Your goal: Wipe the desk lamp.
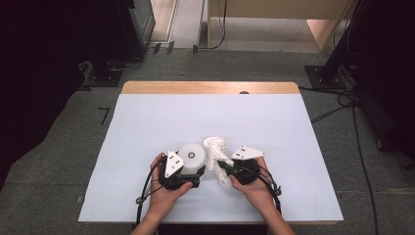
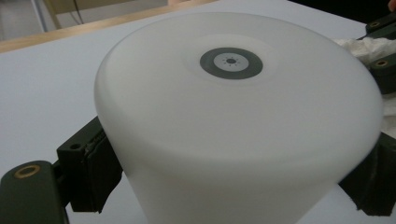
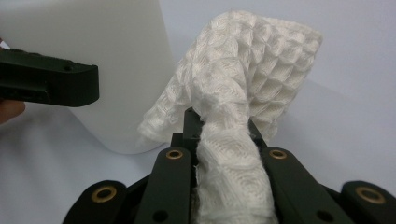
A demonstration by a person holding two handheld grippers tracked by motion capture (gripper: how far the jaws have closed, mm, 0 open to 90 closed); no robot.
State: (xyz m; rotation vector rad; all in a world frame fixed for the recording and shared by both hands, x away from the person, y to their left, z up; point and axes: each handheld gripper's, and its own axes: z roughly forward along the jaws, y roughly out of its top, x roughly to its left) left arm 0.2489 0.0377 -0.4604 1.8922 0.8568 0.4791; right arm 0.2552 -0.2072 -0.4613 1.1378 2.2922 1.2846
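A white cylinder [image 1: 192, 155] with a grey ring mark on its top stands on the white table cover near the front. My left gripper [image 1: 195, 170] is shut on it, with a black pad [image 2: 88, 172] pressed against each side of its wall [image 2: 233, 121]. Just to its right, my right gripper [image 1: 223, 167] is shut on a white waffle-weave cloth [image 1: 216, 147]. In the right gripper view the cloth [image 3: 247, 79] is bunched between the jaws [image 3: 224, 133] and stands up beside the cylinder [image 3: 93, 37]. The cloth's edge [image 2: 369, 46] nearly touches the cylinder.
The white cover [image 1: 161, 117] spans most of the table, leaving a wooden strip [image 1: 210, 87] bare at the far edge. Cables and stand bases lie on the grey floor around the table. Both of the person's hands rest near the front edge.
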